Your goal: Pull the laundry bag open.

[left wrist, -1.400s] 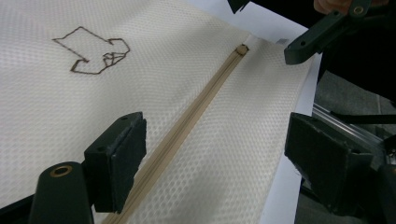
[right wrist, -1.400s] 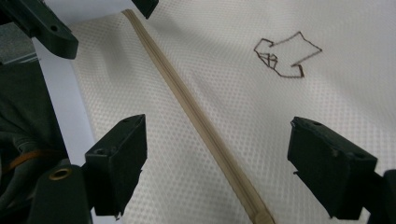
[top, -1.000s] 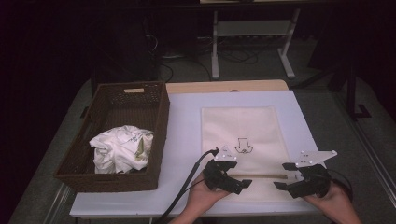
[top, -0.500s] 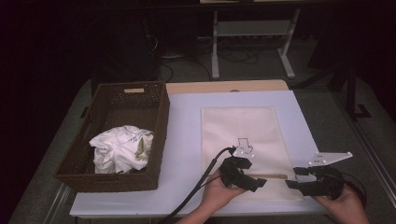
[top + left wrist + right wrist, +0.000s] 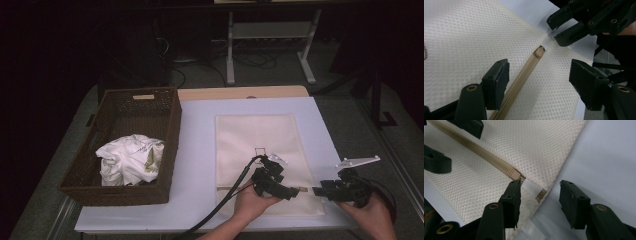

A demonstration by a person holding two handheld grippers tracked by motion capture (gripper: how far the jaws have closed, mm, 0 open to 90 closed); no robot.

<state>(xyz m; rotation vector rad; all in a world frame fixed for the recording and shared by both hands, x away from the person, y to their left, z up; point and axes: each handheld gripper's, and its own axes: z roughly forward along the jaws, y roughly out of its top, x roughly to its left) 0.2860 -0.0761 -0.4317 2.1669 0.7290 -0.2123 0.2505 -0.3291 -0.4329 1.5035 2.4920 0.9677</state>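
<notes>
Your left gripper [image 5: 292, 191] and right gripper [image 5: 320, 190] sit low over the near end of the mesh bag [image 5: 257, 145], which lies flat on the white table [image 5: 197, 150]. Both have just been closing, but both are still apart and hold nothing. The zipper [image 5: 524, 75] runs between your left jaws; its end [image 5: 534, 188] lies between your right jaws. Farther left, a basket [image 5: 170, 120] holds crumpled cloth [image 5: 130, 159].

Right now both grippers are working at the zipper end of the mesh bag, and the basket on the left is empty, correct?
Not quite. The basket holds a crumpled white cloth, as the high view shows. The rest stands: the left gripper and right gripper are both at the zipper end of the mesh bag.
</notes>
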